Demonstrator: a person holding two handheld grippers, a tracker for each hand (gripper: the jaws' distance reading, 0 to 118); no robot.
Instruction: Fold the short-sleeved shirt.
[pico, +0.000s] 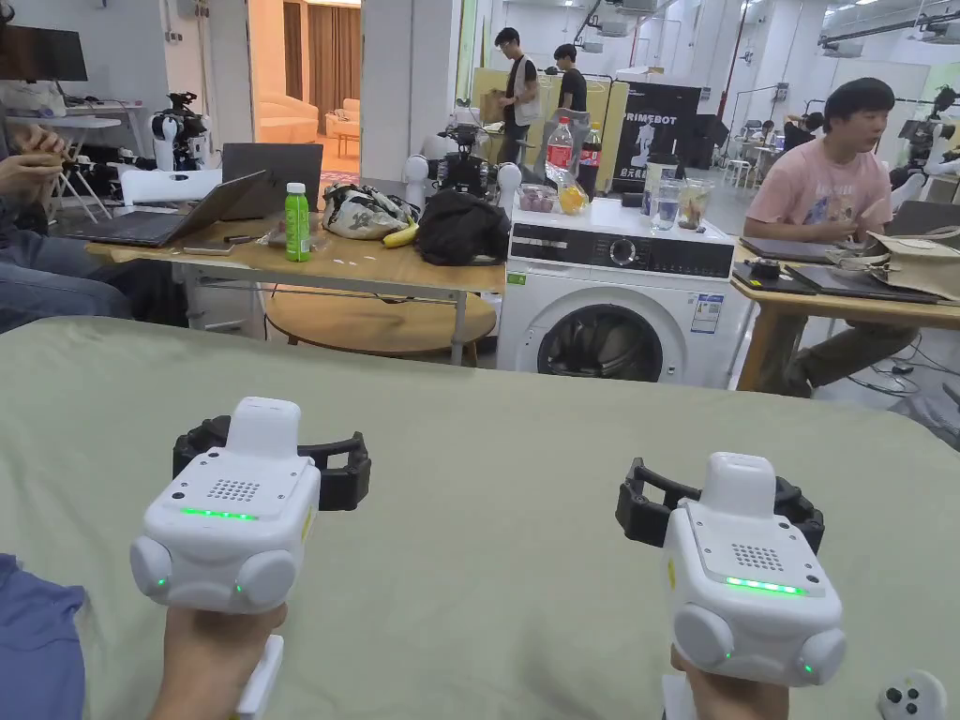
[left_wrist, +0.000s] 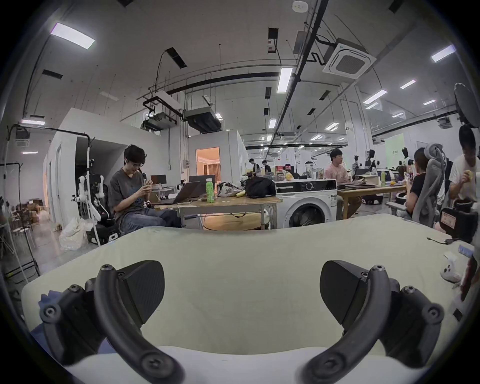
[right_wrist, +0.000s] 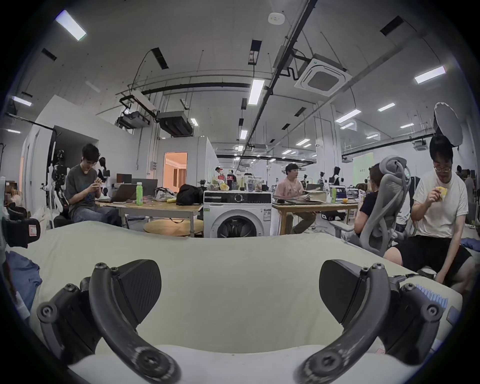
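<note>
Left gripper (left_wrist: 241, 291): I hold it over the pale green table cover (pico: 487, 441), jaws wide apart, nothing between them.
Right gripper (right_wrist: 239, 289): I hold it alongside, well apart from the left, jaws spread too, gripping nothing.
Shirt (pico: 37, 642): blue cloth at the near left edge, beside my left hand (pico: 211, 661).
Beyond the table: washing machine (pico: 614, 300).

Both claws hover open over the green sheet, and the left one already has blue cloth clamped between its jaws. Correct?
Not quite. The left claw holds nothing: the left gripper view shows only bare green sheet between its parted jaws. The blue cloth lies apart, at the left edge. The rest stands.
</note>
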